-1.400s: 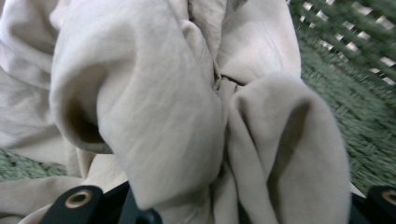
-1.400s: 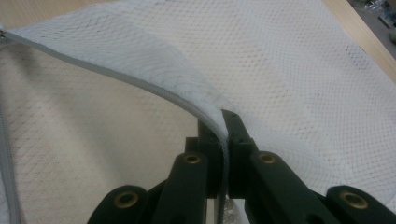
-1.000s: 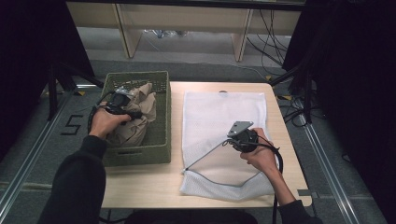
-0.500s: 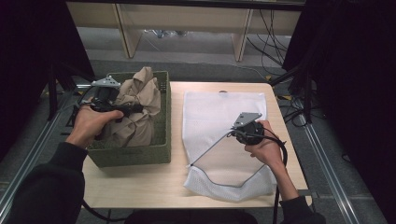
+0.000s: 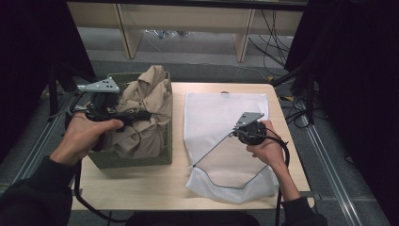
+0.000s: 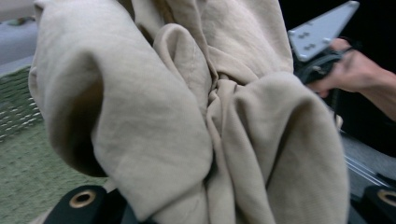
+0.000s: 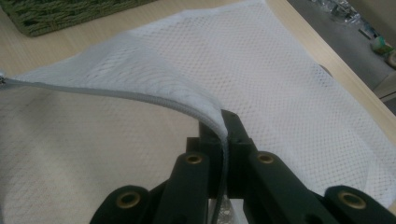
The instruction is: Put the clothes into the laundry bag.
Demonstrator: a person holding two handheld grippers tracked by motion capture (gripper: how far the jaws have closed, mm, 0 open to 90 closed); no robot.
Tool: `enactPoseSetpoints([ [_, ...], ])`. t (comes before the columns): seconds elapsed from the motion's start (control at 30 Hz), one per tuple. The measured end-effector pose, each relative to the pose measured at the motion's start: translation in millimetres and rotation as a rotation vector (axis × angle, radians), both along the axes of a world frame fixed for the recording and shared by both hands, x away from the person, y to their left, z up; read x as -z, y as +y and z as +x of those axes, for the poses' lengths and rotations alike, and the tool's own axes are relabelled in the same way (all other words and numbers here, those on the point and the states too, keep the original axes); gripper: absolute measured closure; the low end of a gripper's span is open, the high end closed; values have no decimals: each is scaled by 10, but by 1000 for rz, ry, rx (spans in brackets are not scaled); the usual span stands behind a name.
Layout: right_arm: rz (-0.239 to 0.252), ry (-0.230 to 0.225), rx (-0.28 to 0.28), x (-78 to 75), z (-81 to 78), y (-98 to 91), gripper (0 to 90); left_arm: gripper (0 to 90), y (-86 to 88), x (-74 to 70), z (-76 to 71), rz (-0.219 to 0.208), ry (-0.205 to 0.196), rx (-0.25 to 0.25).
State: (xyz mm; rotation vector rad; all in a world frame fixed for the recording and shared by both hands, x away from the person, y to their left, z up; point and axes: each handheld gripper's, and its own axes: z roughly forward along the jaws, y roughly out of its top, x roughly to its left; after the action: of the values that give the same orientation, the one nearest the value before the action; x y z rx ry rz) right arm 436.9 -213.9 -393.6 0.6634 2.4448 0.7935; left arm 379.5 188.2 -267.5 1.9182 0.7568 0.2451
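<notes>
At the bottom edge of the high view, two dark sleeves come in over the near end of the wooden table (image 5: 141, 188). Just above, in the lower middle, the open mouth of a white mesh bag (image 5: 226, 136) sags toward the table's near edge. The right gripper (image 5: 234, 133), right of centre, has its jaws closed tight on the zipper edge (image 7: 140, 95) of that bag and holds it lifted off the lower layer; the right gripper view shows the edge pinched between the black jaws. At the left of the high view, the left gripper (image 5: 141, 114) holds a bunched tan cloth (image 5: 148, 110), jaws narrowed on its folds, raised above a green woven basket (image 5: 134, 160) that stands just beside the bag. In the left gripper view the cloth (image 6: 196, 116) hangs in front, with the basket at the lower left. Beyond the table, at the top, lie grey floor and wooden shelf legs (image 5: 127, 28).
</notes>
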Motion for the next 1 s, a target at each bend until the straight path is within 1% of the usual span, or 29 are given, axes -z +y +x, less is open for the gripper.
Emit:
enactPoseSetpoints([
  [0.03, 5, 11, 9, -5, -2, 2, 893, 691, -68, -22, -88, -24, 13, 39],
  [0.07, 5, 11, 9, -5, -2, 2, 893, 691, -68, -22, -88, -24, 13, 39],
  [0.1, -2, 6, -4, -11, 9, -2, 894, 691, -115, -43, -159, -34, 21, 58],
  [0.13, 3, -5, 0, -10, 9, 0, 894, 691, -158, -51, -215, -48, 18, 78],
  [0.17, 7, -1, 5, -16, 10, -1, 894, 691, -197, -67, -265, -49, 19, 105],
  [0.2, 5, -4, 7, -26, 26, -6, 894, 690, -284, -78, -362, -66, 30, 130],
  [0.23, 5, -4, 7, -26, 26, -6, 894, 690, -284, -78, -362, -66, 30, 130],
  [0.27, 14, 2, 19, -28, 20, -2, 894, 690, -342, -94, -425, -67, 35, 152],
  [0.3, 8, -9, 3, -38, 37, -3, 894, 690, -391, -106, -476, -71, 37, 169],
  [0.33, 11, -13, -1, -51, 48, 4, 894, 690, -467, -134, -547, -89, 36, 216],
  [0.37, 11, -13, -1, -51, 48, 4, 894, 690, -467, -134, -547, -89, 36, 216],
  [0.4, 22, -4, 10, -66, 45, 18, 894, 690, -550, -168, -628, -113, 44, 253],
  [0.43, 15, -9, -8, -74, 56, 18, 894, 690, -592, -181, -670, -127, 54, 275],
  [0.47, 15, -9, -8, -74, 56, 18, 894, 689, -592, -181, -670, -127, 54, 275],
  [0.5, 21, 1, 7, -79, 46, 24, 894, 689, -648, -192, -717, -138, 68, 304],
  [0.53, 22, -13, -1, -82, 67, 24, 894, 689, -694, -189, -740, -138, 68, 330],
  [0.57, 21, -14, -4, -80, 75, 22, 894, 688, -745, -172, -767, -142, 81, 343],
  [0.63, 21, -5, -5, -76, 75, 25, 894, 687, -851, -108, -795, -126, 95, 374],
  [0.7, 22, -4, -7, -74, 76, 25, 894, 686, -941, -19, -798, -121, 123, 400],
  [0.73, 22, -3, -7, -74, 77, 23, 894, 685, -1023, 72, -789, -124, 148, 414],
  [0.77, 25, -5, -3, -75, 75, 17, 894, 684, -1066, 121, -785, -126, 167, 422],
  [0.8, 35, -6, -2, -83, 77, 11, 894, 683, -1127, 194, -764, -126, 176, 453],
  [0.83, 42, -6, 2, -85, 76, 6, 894, 683, -1246, 333, -741, -120, 202, 480],
  [0.87, 42, -6, 2, -85, 76, 6, 894, 683, -1246, 333, -741, -120, 202, 480],
  [0.9, 52, 5, 14, -88, 66, 3, 894, 683, -1321, 416, -737, -120, 230, 485],
  [0.93, 51, -9, 2, -99, 73, -16, 894, 681, -1386, 500, -718, -110, 239, 498],
  [0.97, 51, -9, 2, -99, 73, -16, 894, 681, -1458, 589, -700, -116, 256, 508],
  [1.0, 56, -8, -1, -108, 71, -26, 894, 680, -1544, 702, -673, -110, 282, 516],
])
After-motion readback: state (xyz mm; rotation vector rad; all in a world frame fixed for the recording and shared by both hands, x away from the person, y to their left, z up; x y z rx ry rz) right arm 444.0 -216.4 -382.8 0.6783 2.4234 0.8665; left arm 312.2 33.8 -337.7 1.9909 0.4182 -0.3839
